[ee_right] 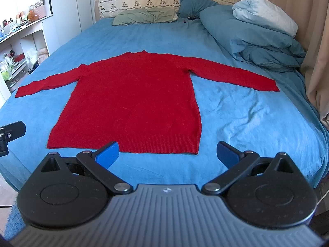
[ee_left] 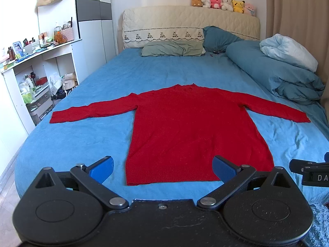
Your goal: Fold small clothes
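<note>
A red knitted long-sleeved sweater (ee_left: 191, 127) (ee_right: 131, 100) lies flat and unfolded on the blue bed (ee_left: 92, 135) (ee_right: 246, 123), both sleeves spread straight out sideways, ribbed hem nearest the cameras, collar toward the headboard.

Bright, even daylight across both views, apparently filtering through the curtain (ee_right: 316, 47) at right. Soft, faint shadows only. Sharp focus throughout. Strong fisheye bending at edges, dark vignetted corners. No glare.
</note>
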A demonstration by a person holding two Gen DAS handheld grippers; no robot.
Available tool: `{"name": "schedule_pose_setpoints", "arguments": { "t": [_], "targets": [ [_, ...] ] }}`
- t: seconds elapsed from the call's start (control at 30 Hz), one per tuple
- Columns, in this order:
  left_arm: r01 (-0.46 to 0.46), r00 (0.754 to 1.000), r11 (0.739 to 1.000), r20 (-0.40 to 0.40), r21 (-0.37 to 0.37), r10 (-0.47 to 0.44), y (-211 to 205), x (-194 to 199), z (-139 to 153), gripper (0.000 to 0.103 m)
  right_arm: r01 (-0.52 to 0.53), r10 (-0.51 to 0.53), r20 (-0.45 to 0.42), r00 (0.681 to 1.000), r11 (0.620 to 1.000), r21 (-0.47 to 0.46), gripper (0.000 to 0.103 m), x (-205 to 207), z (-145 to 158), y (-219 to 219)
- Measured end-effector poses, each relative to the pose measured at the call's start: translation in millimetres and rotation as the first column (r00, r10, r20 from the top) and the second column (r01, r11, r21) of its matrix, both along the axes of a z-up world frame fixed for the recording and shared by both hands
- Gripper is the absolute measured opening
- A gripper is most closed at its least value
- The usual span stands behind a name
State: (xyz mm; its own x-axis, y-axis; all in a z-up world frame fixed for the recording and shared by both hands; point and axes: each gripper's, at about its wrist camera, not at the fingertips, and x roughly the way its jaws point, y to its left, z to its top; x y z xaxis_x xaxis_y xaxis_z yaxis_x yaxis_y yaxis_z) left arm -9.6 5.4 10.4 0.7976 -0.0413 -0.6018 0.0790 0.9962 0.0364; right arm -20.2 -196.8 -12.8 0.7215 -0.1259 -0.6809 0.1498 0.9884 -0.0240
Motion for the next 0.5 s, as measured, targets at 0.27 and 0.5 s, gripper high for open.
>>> {"name": "schedule_pose_setpoints", "arguments": {
  "t": [0.27, 0.5],
  "targets": [
    [-0.001, 1.0, 1.0, 0.005, -0.001, 0.001, 1, -2, 1, 0.103, -0.004, 0.004, 0.007, 1.0, 1.0, 0.004, 0.103, -3, 6, -1],
    [0.003, 1.0, 1.0, 0.027, 0.004, -0.003, -2, 0, 9, 0.103, -0.005, 0.005, 0.017, 1.0, 1.0, 0.025, 0.103, -3, 10, -6]
  ]
}}
